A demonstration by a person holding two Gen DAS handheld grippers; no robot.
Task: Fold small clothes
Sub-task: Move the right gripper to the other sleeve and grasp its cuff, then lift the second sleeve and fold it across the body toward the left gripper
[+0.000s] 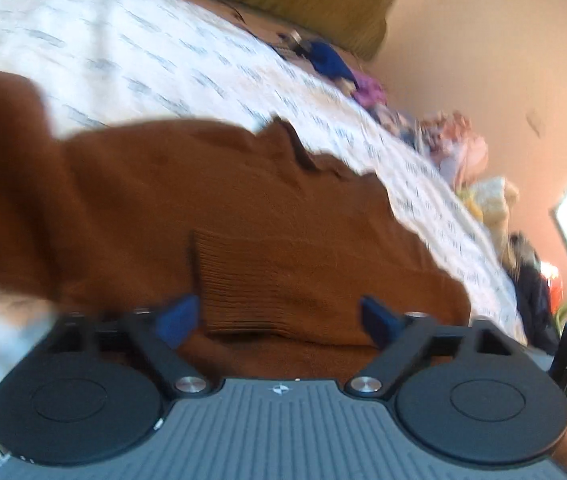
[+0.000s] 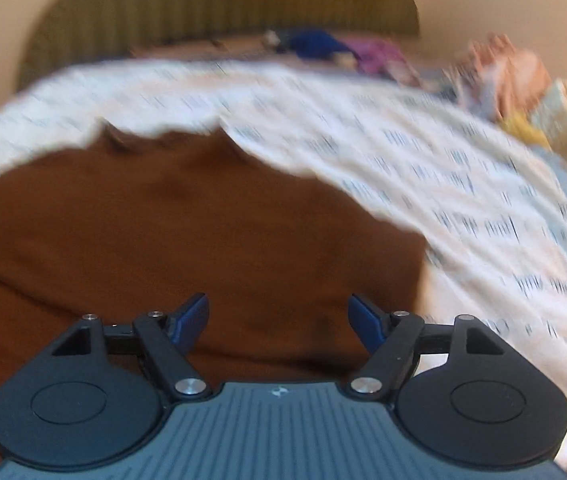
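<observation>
left gripper (image 1: pixel 279 316): jaws spread, ribbed cuff (image 1: pixel 251 280) of brown sweater (image 1: pixel 163 200) between fingertips, lower centre | right gripper (image 2: pixel 279 316): spread, empty, over sweater body (image 2: pixel 163 232) | sweater on printed sheet (image 2: pixel 403 152), filling lower left | left nearer cuff

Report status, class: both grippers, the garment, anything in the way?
Left gripper open, fingers either side of a ribbed cuff. Right gripper open over the brown sweater, holding nothing. Sweater lies on the printed sheet; other clothes piled at the far edge, clear.
</observation>
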